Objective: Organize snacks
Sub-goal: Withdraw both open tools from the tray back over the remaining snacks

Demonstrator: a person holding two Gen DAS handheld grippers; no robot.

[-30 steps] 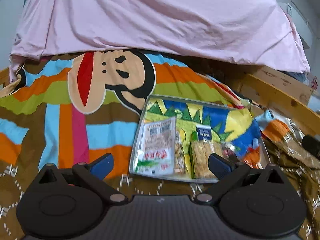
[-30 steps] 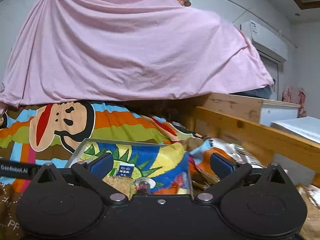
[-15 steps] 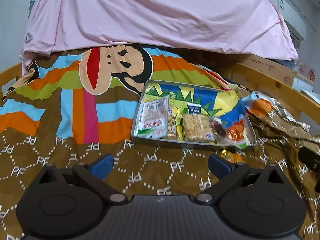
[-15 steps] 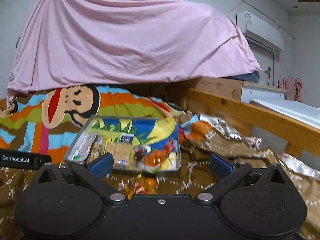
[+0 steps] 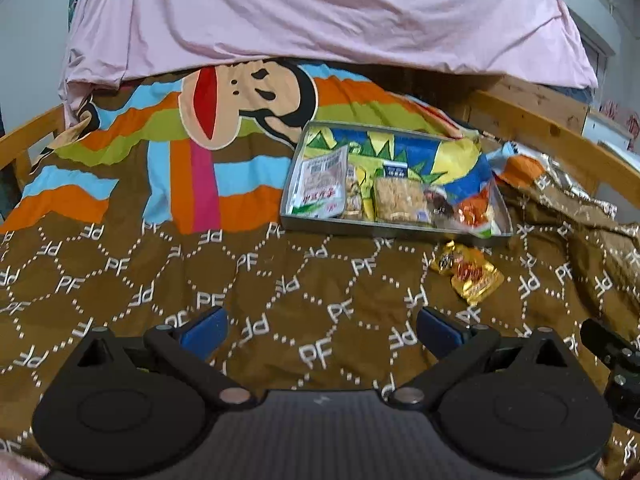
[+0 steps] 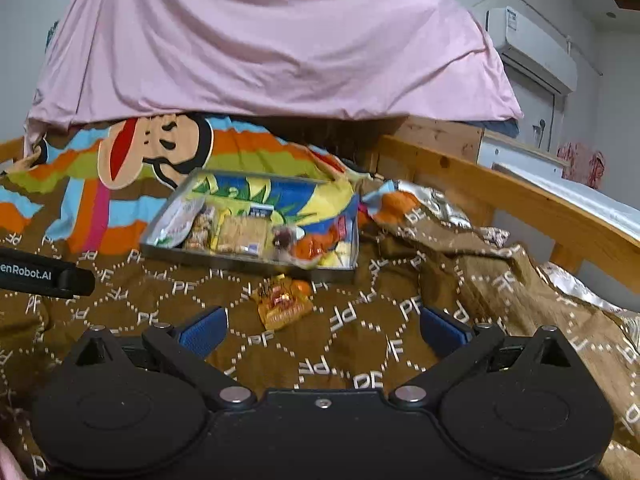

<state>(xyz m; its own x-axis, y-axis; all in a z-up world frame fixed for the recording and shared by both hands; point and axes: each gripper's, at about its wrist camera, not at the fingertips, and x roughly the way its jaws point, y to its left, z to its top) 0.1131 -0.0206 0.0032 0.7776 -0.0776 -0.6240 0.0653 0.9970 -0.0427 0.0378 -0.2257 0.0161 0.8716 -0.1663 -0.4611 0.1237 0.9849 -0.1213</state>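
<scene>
A grey metal tray (image 5: 384, 230) (image 6: 240, 261) lies on the bed, holding several snack packets: a white packet with red print (image 5: 322, 188), a biscuit pack (image 5: 400, 200) (image 6: 242, 234) and an orange packet (image 5: 470, 212) (image 6: 316, 246). A gold and orange snack packet (image 5: 468, 274) (image 6: 282, 302) lies loose on the brown blanket just in front of the tray. My left gripper (image 5: 320, 330) is open and empty, well short of the tray. My right gripper (image 6: 322, 330) is open and empty, with the loose packet just beyond its fingers.
A brown "PF" blanket with a coloured monkey print (image 5: 248, 96) covers the bed. A pink sheet (image 5: 320, 8) hangs behind. A wooden bed rail (image 6: 512, 200) runs along the right, with rumpled bedding (image 6: 460, 264) beside the tray. The other gripper's body (image 6: 40, 276) shows at the left.
Both grippers have drawn back from the tray, which now sits farther off. The loose gold packet in front of the tray has come into view. Both stay open.
</scene>
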